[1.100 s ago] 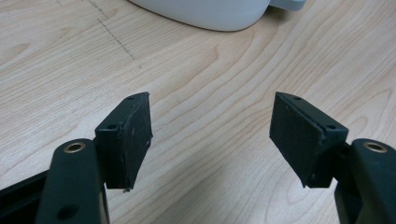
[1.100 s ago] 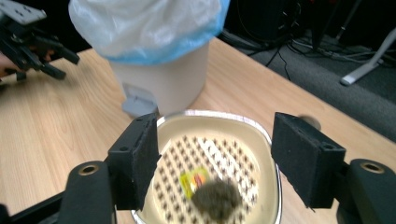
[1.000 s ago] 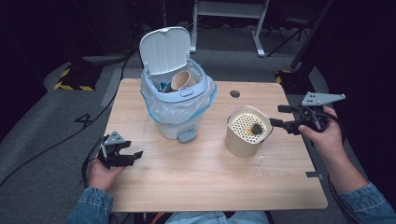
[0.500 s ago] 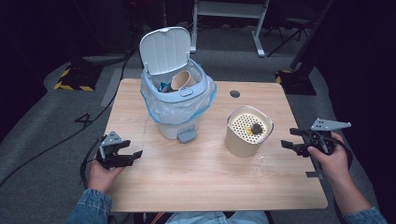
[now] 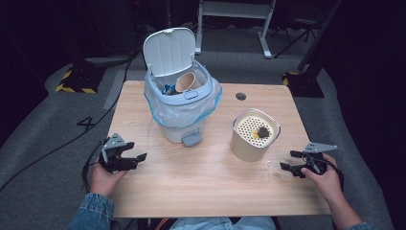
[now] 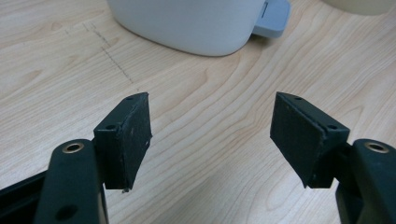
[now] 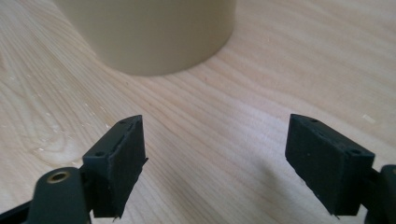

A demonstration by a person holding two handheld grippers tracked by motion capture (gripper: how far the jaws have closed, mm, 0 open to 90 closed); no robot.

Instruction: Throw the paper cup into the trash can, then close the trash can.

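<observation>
A pale blue pedal bin point(image 5: 184, 108) stands at the table's middle left, lid up, lined with a clear bag, a paper cup point(image 5: 186, 82) and other waste inside. Its base point(image 6: 196, 23) fills the top of the left gripper view. A beige canister point(image 5: 253, 134) with a perforated top and a dark lump point(image 5: 263, 131) on it stands to the bin's right; its wall point(image 7: 154, 32) is close ahead in the right gripper view. My left gripper point(image 5: 138, 154) rests open near the table's left edge. My right gripper point(image 5: 288, 160) lies open, right of the canister.
The wooden table point(image 5: 206, 191) has a dark cable hole point(image 5: 241, 96) at the back right. Small crumbs point(image 5: 265, 165) lie in front of the canister. The bin's foot pedal point(image 5: 192, 139) sticks out toward me. Dark floor, cables and a frame surround the table.
My right gripper has drawn back from the canister's rim, toward me and down to the table's right side. The left gripper and the bin have stayed put.
</observation>
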